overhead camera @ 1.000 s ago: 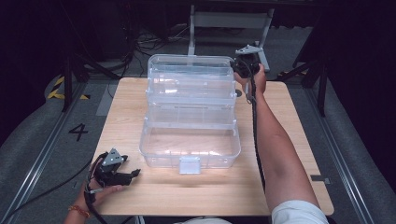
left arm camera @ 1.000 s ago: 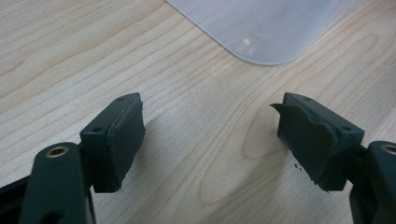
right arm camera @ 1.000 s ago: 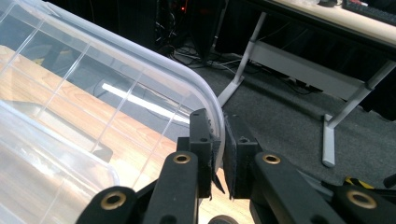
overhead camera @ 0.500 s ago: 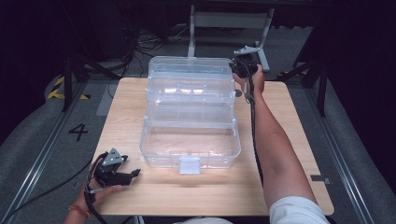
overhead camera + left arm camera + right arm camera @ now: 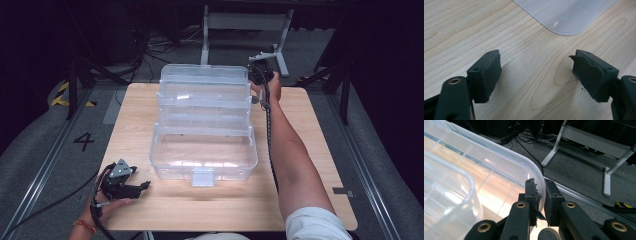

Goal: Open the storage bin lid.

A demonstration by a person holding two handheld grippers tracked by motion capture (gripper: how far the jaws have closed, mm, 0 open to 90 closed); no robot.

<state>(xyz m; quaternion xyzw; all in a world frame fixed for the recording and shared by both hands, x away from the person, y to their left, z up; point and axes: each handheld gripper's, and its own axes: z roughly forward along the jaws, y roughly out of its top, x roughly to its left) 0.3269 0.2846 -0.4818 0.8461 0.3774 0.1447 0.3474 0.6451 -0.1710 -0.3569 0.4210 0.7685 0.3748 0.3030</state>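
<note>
Gripping the far right corner of the clear box's top tier, ready to fold it shut.

The right gripper [image 5: 540, 195] is clenched on the rim of the clear plastic tiered box [image 5: 202, 125], which stands opened out in steps at the middle of the wooden table [image 5: 310, 150]. The left gripper [image 5: 131, 186] rests at the near left with its jaws apart and nothing between them. Judging by this, the next move calls for swinging the pinched tier over the lower ones without letting the thin rim slip.

The box [image 5: 202, 125] is clear, colourless plastic. Both grippers, the left gripper [image 5: 131, 187] and the right gripper [image 5: 540, 202], are black with brass-coloured rivets. The desk [image 5: 310, 130] is pale, light-grained wood; the floor [image 5: 370, 125] is grey.
</note>
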